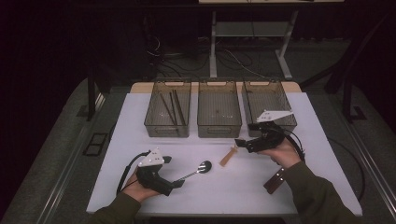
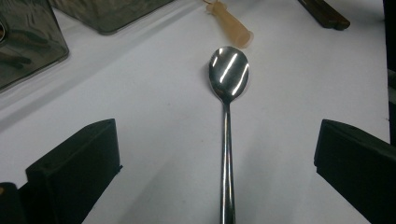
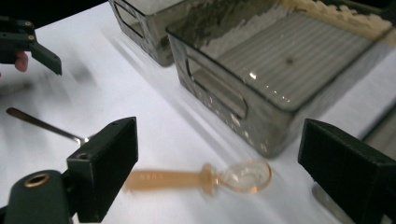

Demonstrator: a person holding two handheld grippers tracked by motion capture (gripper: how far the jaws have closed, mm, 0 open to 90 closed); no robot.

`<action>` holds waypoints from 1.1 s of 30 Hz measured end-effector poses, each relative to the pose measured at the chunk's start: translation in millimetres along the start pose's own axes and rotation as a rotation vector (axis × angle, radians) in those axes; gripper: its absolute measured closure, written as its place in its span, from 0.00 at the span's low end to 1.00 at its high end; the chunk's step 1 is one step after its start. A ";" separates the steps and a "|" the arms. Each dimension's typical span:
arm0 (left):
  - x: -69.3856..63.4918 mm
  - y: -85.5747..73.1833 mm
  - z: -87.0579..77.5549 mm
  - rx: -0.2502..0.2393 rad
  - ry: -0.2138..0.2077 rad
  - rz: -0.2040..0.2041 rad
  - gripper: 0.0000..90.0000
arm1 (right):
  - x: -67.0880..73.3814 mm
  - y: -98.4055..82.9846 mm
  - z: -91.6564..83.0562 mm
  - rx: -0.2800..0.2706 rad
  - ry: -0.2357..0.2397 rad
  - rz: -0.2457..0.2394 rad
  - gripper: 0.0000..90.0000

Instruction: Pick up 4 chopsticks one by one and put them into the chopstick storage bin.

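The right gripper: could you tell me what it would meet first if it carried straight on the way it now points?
Probably the small amber plastic spoon, which lies on the table between the open jaws of the right gripper. How far it lies ahead is unclear.

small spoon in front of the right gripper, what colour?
Translucent amber-orange plastic spoon; shows best in the right gripper view.

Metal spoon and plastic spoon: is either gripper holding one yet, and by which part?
Neither. The left gripper is open astride the metal spoon handle; the right gripper is open over the plastic spoon.
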State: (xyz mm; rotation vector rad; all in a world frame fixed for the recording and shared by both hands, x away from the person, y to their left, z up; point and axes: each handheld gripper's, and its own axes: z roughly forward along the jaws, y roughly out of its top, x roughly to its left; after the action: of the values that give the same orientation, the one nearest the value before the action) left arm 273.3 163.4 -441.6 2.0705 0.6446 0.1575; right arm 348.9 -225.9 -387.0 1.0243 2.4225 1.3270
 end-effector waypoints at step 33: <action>-4.8 2.5 -1.6 0.020 0.037 0.021 0.00 | 6.6 -102.6 -54.1 0.005 -0.112 0.046 0.13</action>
State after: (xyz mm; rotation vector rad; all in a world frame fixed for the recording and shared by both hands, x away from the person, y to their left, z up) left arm 269.6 161.1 -438.1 2.0990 0.6489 0.2021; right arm 269.4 -294.4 -436.9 1.1297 2.3351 1.2436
